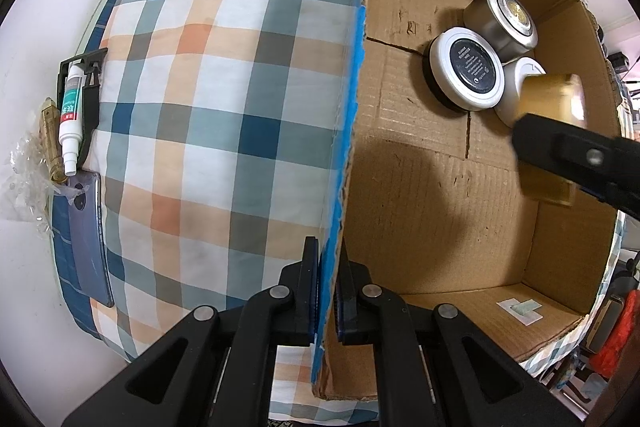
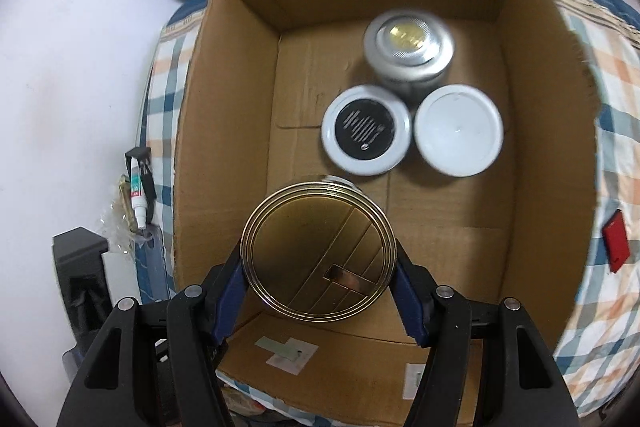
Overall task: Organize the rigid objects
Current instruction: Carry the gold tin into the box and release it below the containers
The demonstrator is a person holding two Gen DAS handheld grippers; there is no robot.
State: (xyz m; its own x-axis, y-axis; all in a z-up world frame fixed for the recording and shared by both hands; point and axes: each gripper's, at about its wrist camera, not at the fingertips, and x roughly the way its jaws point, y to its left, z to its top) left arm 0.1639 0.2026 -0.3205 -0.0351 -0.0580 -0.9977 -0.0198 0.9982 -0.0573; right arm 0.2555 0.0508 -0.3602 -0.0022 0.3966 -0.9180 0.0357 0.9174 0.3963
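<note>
Gripped between the blue pads of the right gripper [image 2: 320,263], low in the right wrist view, was a round gold tin [image 2: 318,253], its brushed metal lid ringed with raised rims and cut by angled lines. Jaws were closed on its sides, so it hung above the floor of the cardboard box [image 2: 440,247], not yet set down.

Step in hand, as I judged it: carrying the tin into the box to join the others. Next move would call for lowering it onto bare cardboard short of the three jars, level, then opening the jaws.

Above it in the frame sat a white-rimmed jar with a black label [image 2: 366,129], a plain white lid [image 2: 458,129] just beside it, and a silver tin with a gold centre [image 2: 408,53] behind, all close together. Smooth, hard, round shapes; box corrugated, creased, torn at the rim.

Left gripper [image 1: 326,291], bottom centre of the left wrist view, was pinched shut on the box wall with its blue tape edge [image 1: 352,99], apparently steadying it.

Outside lay a checked cloth [image 1: 224,87], soft, and at far left a small white bottle [image 1: 72,115].
</note>
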